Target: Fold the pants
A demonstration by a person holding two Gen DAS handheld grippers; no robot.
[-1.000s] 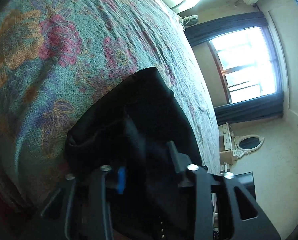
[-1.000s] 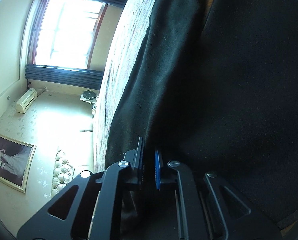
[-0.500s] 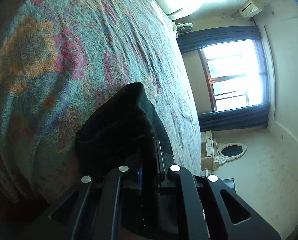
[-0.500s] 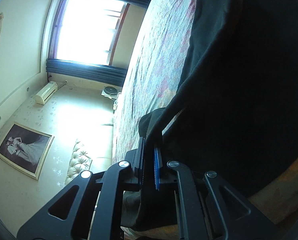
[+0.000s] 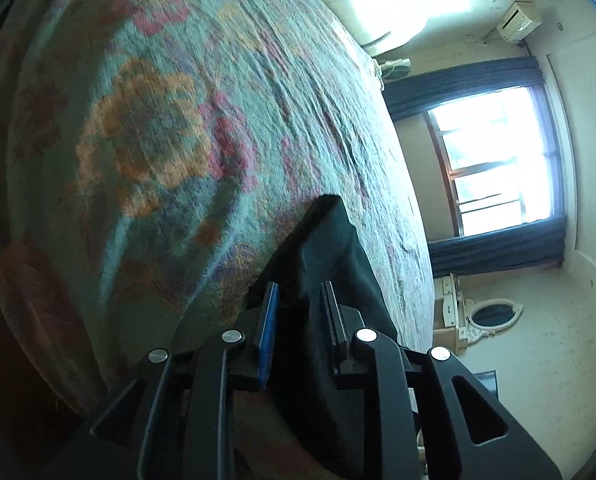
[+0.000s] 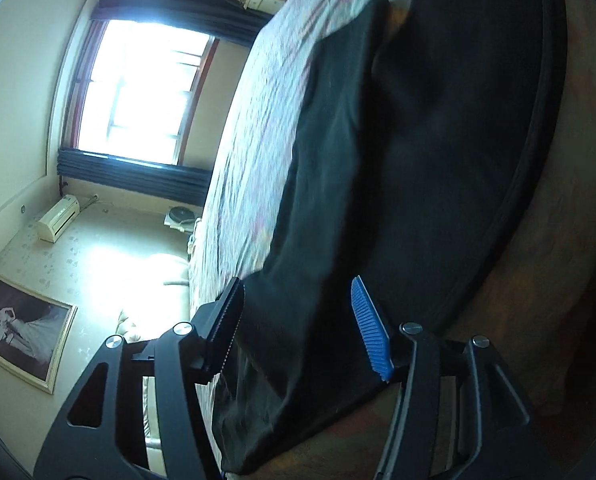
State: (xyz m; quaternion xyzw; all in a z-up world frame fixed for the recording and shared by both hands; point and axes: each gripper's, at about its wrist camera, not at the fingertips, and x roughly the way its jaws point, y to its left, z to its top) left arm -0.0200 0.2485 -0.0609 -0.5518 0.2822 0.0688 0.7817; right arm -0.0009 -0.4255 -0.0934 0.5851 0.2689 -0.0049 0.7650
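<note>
Left gripper (image 5: 299, 312): jaws stand partly apart, the blue-padded finger on one side and the black ribbed finger on the other. A fold of the black fabric pants (image 5: 329, 248) fills the gap between them; whether the pads actually press the cloth cannot be told. The cloth runs from under the gripper body up past the fingertips and ends in a squared corner just beyond them, lying on the bed.

Right gripper (image 6: 298, 320): jaws spread wide, black ribbed pad to one side, blue ribbed pad to the other. The pants (image 6: 417, 140) lie between and ahead of the fingers, touching neither pad visibly. From the gap the dark cloth spreads forward over the bed as one broad panel with a narrower strip beside it on the black-pad side; a thick seam or hem edge curves along the blue-pad side.

Under the pants: teal woven bedspread with orange and pink flowers (image 5: 150, 152), wrinkled, extending well past the fingertips in both views.

Beyond the bed: bright window with dark blue curtains (image 5: 497, 160), a white wall air conditioner (image 6: 58, 218), a framed photograph (image 6: 22, 332) on the wall, and a white vanity with an oval mirror (image 5: 489, 314).
</note>
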